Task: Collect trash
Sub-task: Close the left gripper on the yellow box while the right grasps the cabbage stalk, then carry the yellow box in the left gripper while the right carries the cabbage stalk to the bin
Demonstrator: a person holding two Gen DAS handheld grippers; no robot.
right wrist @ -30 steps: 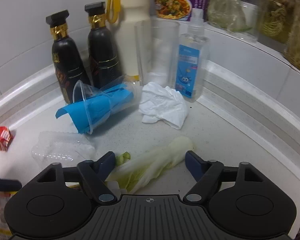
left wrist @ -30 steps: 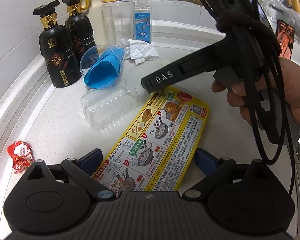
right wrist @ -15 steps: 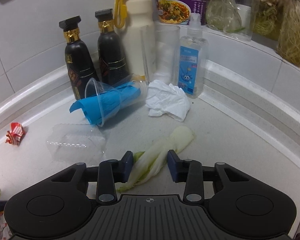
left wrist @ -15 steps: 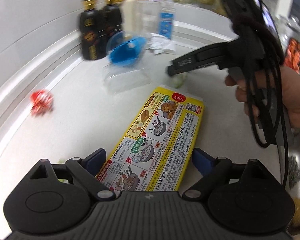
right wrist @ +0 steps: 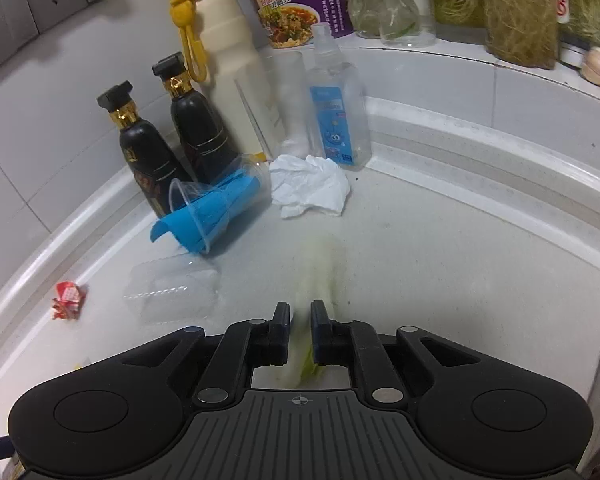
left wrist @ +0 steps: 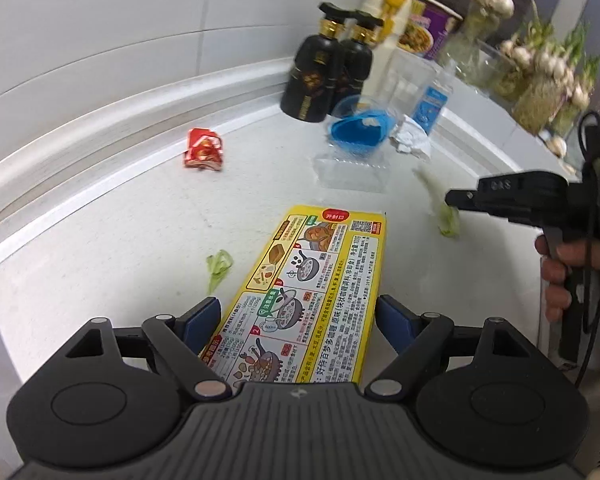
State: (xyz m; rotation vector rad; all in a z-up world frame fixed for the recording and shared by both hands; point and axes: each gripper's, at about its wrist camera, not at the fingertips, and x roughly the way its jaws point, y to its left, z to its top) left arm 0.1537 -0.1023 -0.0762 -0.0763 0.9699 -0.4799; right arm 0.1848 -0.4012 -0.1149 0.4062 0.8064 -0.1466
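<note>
The right gripper [right wrist: 300, 316] has just been closing, and its two fingers now pinch one pale cabbage leaf [right wrist: 320, 276], which trails blurred ahead of the tips over the bench [right wrist: 440, 248]. In the left wrist view the same gripper shows from the side, held in a hand [left wrist: 560, 276], the leaf's green end hanging below its tip.

The left gripper [left wrist: 298, 318] has just been narrowing; its blue pads stand either side of one yellow food box [left wrist: 320, 280] lying flat on the bench — whether they press the box I cannot tell.

Other trash lies loose: one small green leaf scrap [left wrist: 219, 264] just left of the box, one crumpled red wrapper [right wrist: 68, 294] near the bench's raised back edge, one clear plastic tray [right wrist: 172, 292], one tipped clear cup [right wrist: 216, 208] with a blue sheet rolled inside, and one crumpled white tissue [right wrist: 310, 188] just beside the cup.

Toward the back corner stand two black bottles [right wrist: 148, 160] with gold collars, one cream bottle [right wrist: 228, 60] with a yellow cap, one upright clear cup [right wrist: 290, 100] and one clear spray bottle [right wrist: 338, 112] with a blue label. On the ledge behind — one purple noodle cup [right wrist: 296, 0].
</note>
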